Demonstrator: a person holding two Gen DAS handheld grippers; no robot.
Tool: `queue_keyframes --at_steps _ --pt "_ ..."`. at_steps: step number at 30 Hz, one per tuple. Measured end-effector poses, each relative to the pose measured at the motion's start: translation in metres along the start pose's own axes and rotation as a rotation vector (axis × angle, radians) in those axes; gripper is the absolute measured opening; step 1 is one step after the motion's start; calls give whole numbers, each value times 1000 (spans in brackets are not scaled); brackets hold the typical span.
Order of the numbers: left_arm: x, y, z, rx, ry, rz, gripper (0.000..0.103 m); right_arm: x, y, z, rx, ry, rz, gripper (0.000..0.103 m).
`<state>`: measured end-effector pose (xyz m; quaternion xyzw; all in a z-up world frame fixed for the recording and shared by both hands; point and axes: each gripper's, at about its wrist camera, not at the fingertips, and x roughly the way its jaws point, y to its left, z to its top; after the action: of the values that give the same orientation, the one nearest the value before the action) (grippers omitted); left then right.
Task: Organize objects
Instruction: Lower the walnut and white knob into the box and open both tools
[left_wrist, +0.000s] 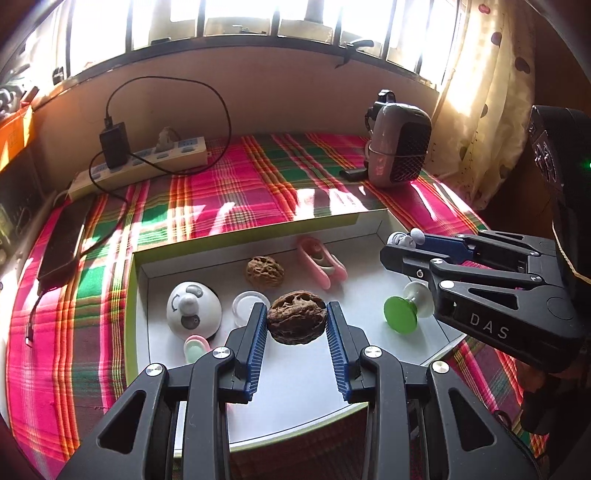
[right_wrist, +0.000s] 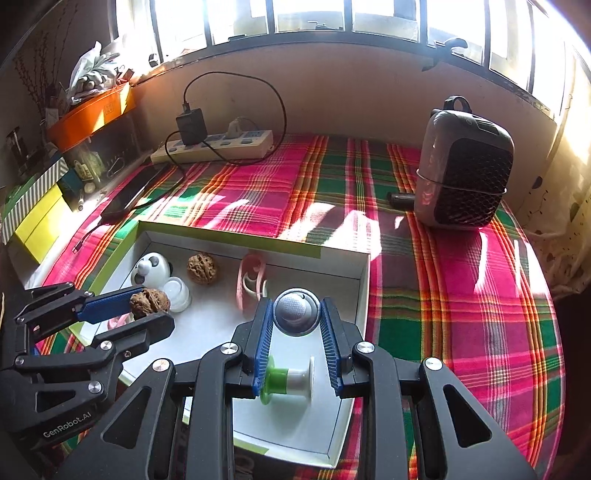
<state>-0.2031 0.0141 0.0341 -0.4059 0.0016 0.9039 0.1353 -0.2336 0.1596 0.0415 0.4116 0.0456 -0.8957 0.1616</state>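
Note:
My left gripper (left_wrist: 296, 318) is shut on a dark brown walnut (left_wrist: 296, 322) and holds it above the white tray (left_wrist: 295, 387). It also shows in the right wrist view (right_wrist: 151, 306) with the walnut (right_wrist: 149, 301). My right gripper (right_wrist: 296, 312) is shut on a small round grey gadget (right_wrist: 295, 311) over the tray's (right_wrist: 325, 432) right part; in the left wrist view it (left_wrist: 400, 243) is at the tray's far right corner. In the tray lie a second walnut (left_wrist: 265, 271), a pink clip (left_wrist: 322, 263), a white panda-faced dome (left_wrist: 192, 310), a clear little jar (left_wrist: 249, 304) and a green-and-white spool (left_wrist: 404, 308).
The tray lies on a plaid cloth (right_wrist: 461, 295). A grey-and-black speaker-like device (right_wrist: 461, 173) stands at the back right. A power strip (right_wrist: 218, 146) with a charger and cable lies at the back, a phone (right_wrist: 133, 194) at the left, boxes further left.

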Motion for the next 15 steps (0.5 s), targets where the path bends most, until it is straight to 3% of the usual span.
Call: queue_keyframes --at_steps 15 --pt "29 -3 15 30 31 14 30 38 -7 13 -16 59 5 27"
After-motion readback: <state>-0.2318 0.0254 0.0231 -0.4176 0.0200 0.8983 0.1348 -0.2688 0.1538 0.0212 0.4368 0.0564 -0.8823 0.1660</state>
